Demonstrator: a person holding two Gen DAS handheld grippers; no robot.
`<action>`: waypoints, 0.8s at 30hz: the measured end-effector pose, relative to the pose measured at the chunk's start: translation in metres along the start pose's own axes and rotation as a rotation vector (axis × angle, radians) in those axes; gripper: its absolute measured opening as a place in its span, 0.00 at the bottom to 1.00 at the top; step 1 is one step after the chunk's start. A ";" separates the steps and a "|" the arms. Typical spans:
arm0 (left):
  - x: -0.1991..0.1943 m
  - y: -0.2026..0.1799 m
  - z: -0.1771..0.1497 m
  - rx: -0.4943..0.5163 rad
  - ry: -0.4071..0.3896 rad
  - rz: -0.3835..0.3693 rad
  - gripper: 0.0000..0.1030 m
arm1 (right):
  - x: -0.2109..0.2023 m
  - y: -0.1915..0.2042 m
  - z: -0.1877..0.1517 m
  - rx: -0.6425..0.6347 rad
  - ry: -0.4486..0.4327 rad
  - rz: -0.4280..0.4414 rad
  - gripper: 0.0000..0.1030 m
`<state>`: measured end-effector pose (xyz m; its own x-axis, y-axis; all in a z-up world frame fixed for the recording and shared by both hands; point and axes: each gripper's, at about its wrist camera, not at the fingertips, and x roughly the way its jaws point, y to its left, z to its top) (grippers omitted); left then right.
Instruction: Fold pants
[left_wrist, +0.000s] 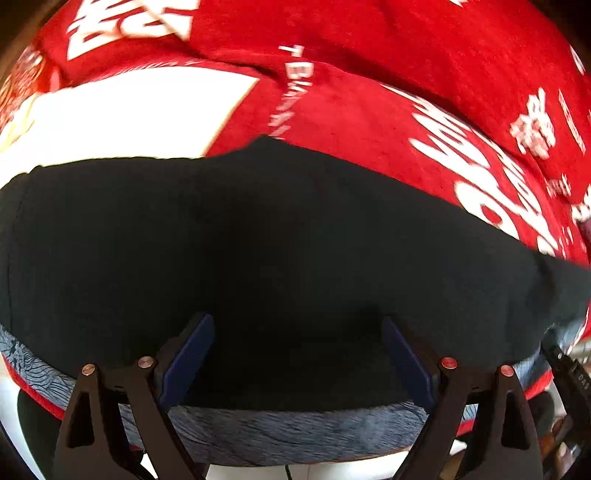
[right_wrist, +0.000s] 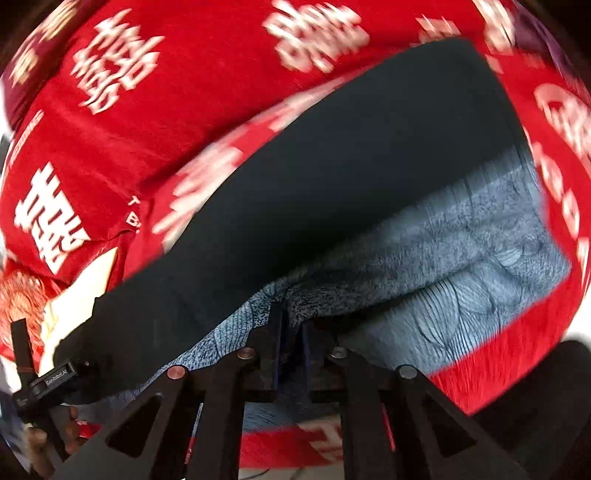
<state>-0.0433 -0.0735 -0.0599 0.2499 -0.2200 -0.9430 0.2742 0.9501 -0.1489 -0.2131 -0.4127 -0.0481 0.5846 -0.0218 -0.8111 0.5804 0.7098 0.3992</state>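
Pants (left_wrist: 280, 236): dark, matte, smooth fabric, spread flat on a red cloth (left_wrist: 369, 122); a long, broad band in both views.
Lining (right_wrist: 461, 251): pale blue-grey cloth with fine wavy line print, showing along the pants' near edge; in the right view it folds into soft ridges.
Red cloth: napped, printed with large white characters and a plain white block, covering the bench; creased beyond the pants.
Edges: far edge of the pants runs uneven, with a small peak near the middle in the left view; the near edge sits just by the cloth's red hem, where the surface drops away.
Open room: wide red cloth lies free beyond the pants; little room on the near side.
Left claw (left_wrist: 297, 354): blue-padded fingers spread wide, poised over the dark fabric near its near edge, gripping nothing.
Right claw (right_wrist: 290, 332): fingers drawn nearly together, pinching a fold of the blue-grey lining at the pants' near edge; the view is motion-blurred.
Hand (right_wrist: 55, 439): fingertips visible at the lower left of the right view, on the left claw's handle.
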 end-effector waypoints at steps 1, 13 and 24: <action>-0.001 -0.007 -0.002 0.016 0.001 -0.002 0.90 | -0.003 -0.009 -0.001 0.027 -0.013 0.025 0.19; -0.005 -0.055 -0.004 0.123 0.005 0.018 0.90 | -0.046 -0.106 0.018 0.340 -0.150 0.080 0.78; -0.004 -0.079 -0.014 0.182 0.021 0.033 0.90 | -0.047 -0.130 0.024 0.354 -0.297 0.078 0.76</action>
<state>-0.0785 -0.1450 -0.0487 0.2425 -0.1826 -0.9528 0.4299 0.9006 -0.0632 -0.3028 -0.5207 -0.0520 0.7414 -0.2151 -0.6357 0.6556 0.4344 0.6176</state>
